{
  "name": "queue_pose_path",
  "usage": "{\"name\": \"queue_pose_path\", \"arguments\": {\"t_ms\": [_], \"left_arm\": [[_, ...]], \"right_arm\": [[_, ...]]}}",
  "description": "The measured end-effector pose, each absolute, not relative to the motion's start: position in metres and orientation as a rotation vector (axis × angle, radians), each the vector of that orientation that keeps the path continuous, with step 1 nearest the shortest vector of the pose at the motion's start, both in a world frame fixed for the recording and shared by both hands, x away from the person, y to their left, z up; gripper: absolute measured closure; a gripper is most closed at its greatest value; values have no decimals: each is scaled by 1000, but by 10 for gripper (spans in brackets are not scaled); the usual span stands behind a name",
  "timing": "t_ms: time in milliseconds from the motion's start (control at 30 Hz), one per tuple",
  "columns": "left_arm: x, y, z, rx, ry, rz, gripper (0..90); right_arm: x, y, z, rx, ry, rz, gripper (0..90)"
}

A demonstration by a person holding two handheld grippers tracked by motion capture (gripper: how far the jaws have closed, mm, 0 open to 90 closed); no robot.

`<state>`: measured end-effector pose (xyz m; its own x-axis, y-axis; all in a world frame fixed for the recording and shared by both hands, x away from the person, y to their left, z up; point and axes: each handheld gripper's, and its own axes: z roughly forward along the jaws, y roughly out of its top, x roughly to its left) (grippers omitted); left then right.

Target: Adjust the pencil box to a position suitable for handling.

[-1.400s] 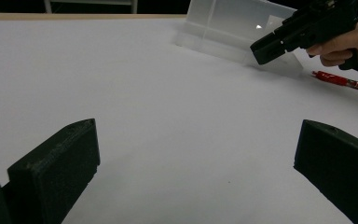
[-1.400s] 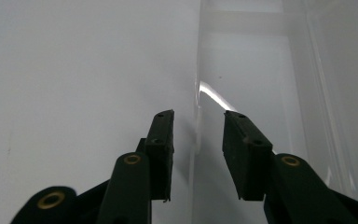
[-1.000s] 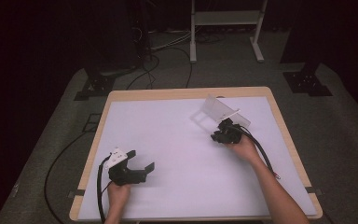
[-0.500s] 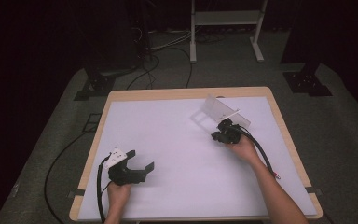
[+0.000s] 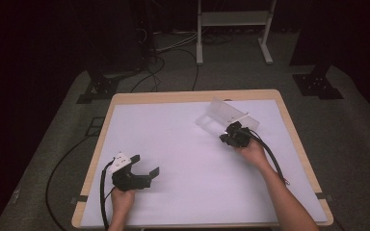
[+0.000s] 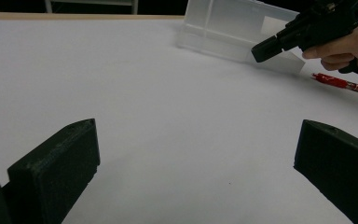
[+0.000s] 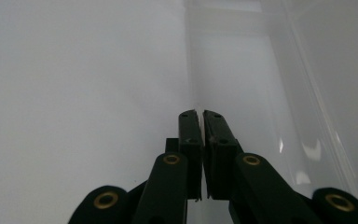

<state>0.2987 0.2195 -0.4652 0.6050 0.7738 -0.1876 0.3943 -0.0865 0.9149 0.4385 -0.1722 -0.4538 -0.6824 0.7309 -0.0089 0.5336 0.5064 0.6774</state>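
Observation:
A clear plastic box [image 5: 225, 114] lies tilted at the back right of the white table [image 5: 173, 144]. My right gripper [image 5: 228, 130] sits at the box's near edge; its jaws have just been closing. In the right gripper view [image 7: 200, 115] they meet on a thin clear wall of the box [image 7: 235, 70]. My left gripper [image 5: 145, 164] rests at the front left, open, with bare table between its jaws [image 6: 196, 144]. From there the box [image 6: 223, 28] and the right gripper [image 6: 263, 50] show far off.
A red pen [image 6: 345, 85] lies on the table just beside the right hand. The wooden table rim [image 5: 192, 96] borders the white surface. Cables and stand legs [image 5: 231, 53] lie on the dark floor beyond the far edge.

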Motion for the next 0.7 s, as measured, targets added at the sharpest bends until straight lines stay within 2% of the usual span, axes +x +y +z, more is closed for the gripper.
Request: {"name": "queue_pose_path", "arguments": {"t_ms": [700], "left_arm": [[299,219,-465,1705,969,421,0]], "right_arm": [[410,-175,-418,904,2425,1097,868]]}}
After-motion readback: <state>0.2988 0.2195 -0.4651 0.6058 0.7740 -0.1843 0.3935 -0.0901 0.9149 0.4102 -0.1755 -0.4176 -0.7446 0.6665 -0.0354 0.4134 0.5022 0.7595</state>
